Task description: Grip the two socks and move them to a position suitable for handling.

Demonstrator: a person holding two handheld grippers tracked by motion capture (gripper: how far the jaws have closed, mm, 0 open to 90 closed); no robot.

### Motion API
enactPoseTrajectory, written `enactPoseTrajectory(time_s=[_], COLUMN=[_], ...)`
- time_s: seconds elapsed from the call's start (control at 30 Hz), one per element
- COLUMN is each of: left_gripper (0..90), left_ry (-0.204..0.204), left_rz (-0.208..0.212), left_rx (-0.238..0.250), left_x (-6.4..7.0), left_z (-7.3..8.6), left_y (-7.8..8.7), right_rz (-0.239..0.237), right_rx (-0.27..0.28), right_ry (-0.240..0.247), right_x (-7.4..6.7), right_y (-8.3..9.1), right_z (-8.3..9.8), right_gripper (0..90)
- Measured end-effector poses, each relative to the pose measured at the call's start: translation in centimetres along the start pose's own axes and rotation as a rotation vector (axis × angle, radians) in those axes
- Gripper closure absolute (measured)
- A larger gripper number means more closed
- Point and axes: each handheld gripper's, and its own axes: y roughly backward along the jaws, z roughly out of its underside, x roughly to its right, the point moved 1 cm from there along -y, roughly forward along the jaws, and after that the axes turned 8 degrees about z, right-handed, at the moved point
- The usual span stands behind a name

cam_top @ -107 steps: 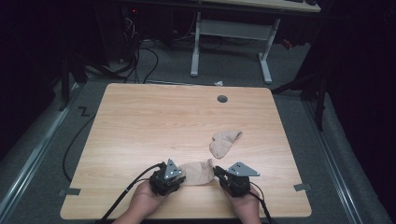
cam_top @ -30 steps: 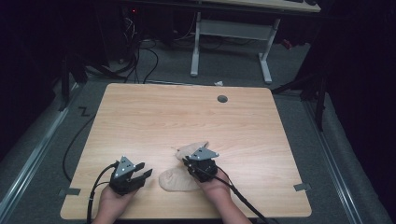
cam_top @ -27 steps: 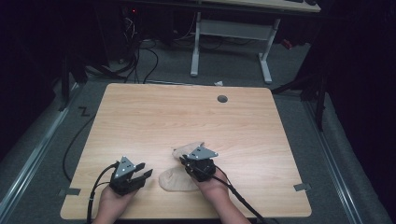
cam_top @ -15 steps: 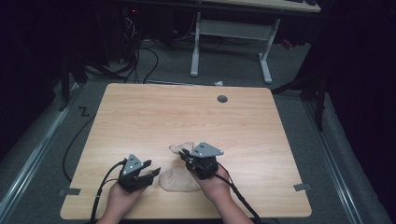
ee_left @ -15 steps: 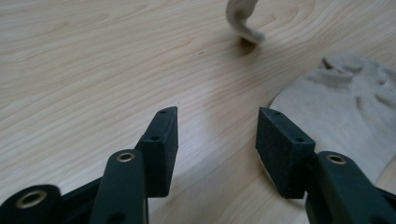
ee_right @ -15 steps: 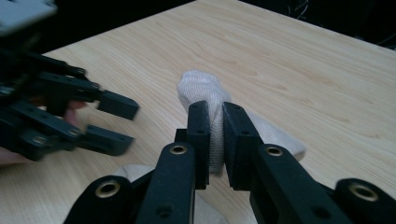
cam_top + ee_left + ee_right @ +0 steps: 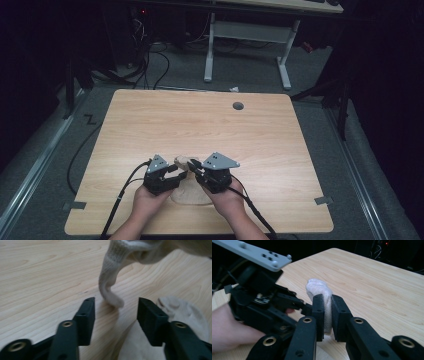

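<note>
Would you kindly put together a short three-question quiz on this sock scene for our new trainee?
1. True or false: the right gripper is shut on the lifted sock.
2. The left gripper is: A) open, B) clamped on the table edge, C) holding a cable.
3. Fill in: the second sock lies flat on the wooden ____.

Key: 1. True. 2. A, with the lifted sock's hanging end just beyond its fingertips. 3. table.

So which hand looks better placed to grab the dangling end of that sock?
Probably the left. The left hand-held gripper is open, the lifted sock hanging just ahead of its jaws. The right hand-held gripper is already shut on that sock.
</note>
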Motion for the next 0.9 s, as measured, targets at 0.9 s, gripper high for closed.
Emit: enactPoseTrajectory(time_s=[0.9], left_gripper=[89.4], left_ry=[-0.081], left_rz=[-0.085], left_rx=[-0.016], left_x=[-1.1], left_z=[0.5], left_y=[2.1], right_rz=[0.151], right_rx=[-0.12], right_ry=[-0.026], right_x=[3.9], right_y=[-1.8], right_z=[3.1], right_gripper=[82.7])
